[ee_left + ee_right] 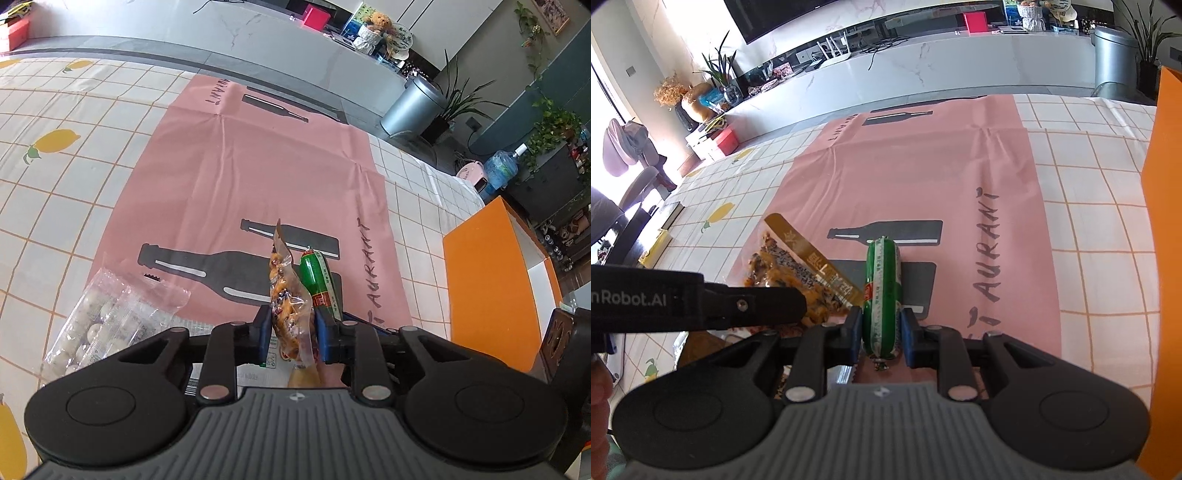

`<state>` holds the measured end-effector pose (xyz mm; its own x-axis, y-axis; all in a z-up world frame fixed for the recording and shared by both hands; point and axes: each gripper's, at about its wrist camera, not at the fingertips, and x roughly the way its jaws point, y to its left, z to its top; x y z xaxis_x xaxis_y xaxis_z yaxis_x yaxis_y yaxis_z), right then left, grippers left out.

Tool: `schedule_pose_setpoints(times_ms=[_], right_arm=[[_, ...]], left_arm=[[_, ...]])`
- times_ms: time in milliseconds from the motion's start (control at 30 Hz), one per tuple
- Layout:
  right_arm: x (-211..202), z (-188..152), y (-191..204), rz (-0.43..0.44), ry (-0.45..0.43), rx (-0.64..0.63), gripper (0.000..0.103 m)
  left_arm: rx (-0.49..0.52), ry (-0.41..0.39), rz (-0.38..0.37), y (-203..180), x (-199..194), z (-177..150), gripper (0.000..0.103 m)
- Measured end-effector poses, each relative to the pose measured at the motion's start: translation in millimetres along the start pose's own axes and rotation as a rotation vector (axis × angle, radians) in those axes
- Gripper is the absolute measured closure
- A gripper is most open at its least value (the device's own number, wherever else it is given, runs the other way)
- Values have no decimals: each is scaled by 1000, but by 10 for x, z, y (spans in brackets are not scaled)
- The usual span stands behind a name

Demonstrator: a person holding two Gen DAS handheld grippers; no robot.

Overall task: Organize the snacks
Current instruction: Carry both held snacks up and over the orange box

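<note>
The left tongs (291, 332) are clenched on a clear vacuum pouch of orange-brown snack (286, 295), held up over the pink bottle-print cloth (258, 166) on the desk. The right tongs (881, 332) grasp a green plastic-wrapped sausage (882, 291) just beside it. The two loads sit very close (nearly touching in the left view), so a careless swing toward the orange box (487, 295) could knock one loose. The slick pouch, pinched near its lower end, may slip or flop sideways.
</note>
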<state>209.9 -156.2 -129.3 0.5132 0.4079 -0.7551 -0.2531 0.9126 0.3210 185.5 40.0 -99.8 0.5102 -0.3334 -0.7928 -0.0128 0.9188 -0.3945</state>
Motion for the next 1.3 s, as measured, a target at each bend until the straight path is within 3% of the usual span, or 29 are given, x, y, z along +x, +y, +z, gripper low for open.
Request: schedule_pose_setpoints(times_ms=[367,633,967,1167,1300], right_arm=[[-415,-11,48,-43,-64,-24,85],[-1246,-104,40,-60,-186,-31,85],[-2351,-259,-646,-201,-274,10,85],[-2569,-237,-1169,-276,-234,27,85],[-2509,-141,-1487,-319,-178,26,85]], left_arm=[[36,-75,16,-206,-329,-98,76],[107,-149,-39,-636,-759,-117,76],[336,-169,-191,-1819,-823,-212,76],[489,-128,-199,-2522,-508,-259,76],[551,-73,-142,-2776,-184,-265,76]])
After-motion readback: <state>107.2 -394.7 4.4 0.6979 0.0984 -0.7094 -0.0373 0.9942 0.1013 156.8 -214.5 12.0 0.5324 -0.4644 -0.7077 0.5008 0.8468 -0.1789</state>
